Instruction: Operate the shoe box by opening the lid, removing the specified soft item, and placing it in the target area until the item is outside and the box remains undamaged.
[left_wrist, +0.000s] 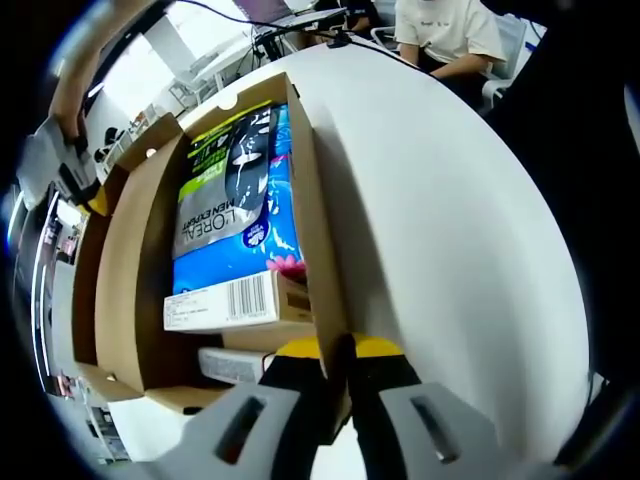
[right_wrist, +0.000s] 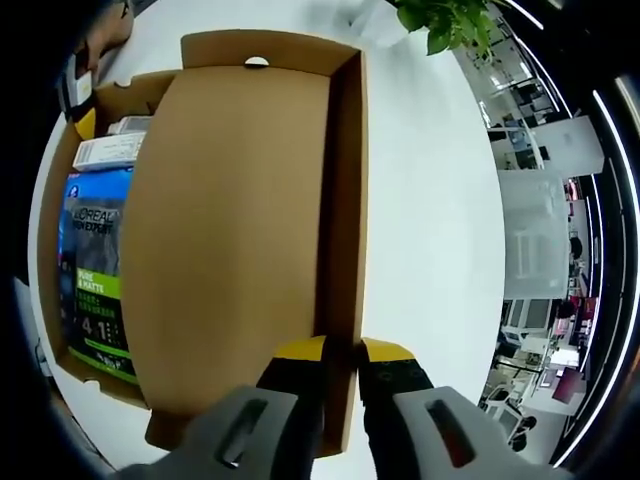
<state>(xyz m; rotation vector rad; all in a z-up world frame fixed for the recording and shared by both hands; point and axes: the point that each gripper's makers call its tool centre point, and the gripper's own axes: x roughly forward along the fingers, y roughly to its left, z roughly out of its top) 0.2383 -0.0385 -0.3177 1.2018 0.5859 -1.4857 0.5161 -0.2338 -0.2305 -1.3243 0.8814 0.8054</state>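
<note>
- Left tongs (left_wrist: 340, 350): clamped on the side wall of the shoe box (left_wrist: 318, 215).
- Right tongs (right_wrist: 342, 350): clamped on the raised lid (right_wrist: 235, 230) edge.
- Blue soft pack (left_wrist: 235, 200): inside the box, long axis toward 12 o'clock, at 11 o'clock from the left tongs, the nearer pair.
- Bench (left_wrist: 450, 210): white.

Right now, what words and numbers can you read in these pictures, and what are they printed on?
"L'OREAL MEN EXPERT": on the blue package lying in the shoe box.
"L'OREAL MEN EXPERT": the same blue package in the right gripper view.
"PURE & MATTE": on its green band.
"4" and "1": below that band; the smaller print around them is unreadable.
Barcode label: digits too small to read.
White carton: print too blurred.
</note>
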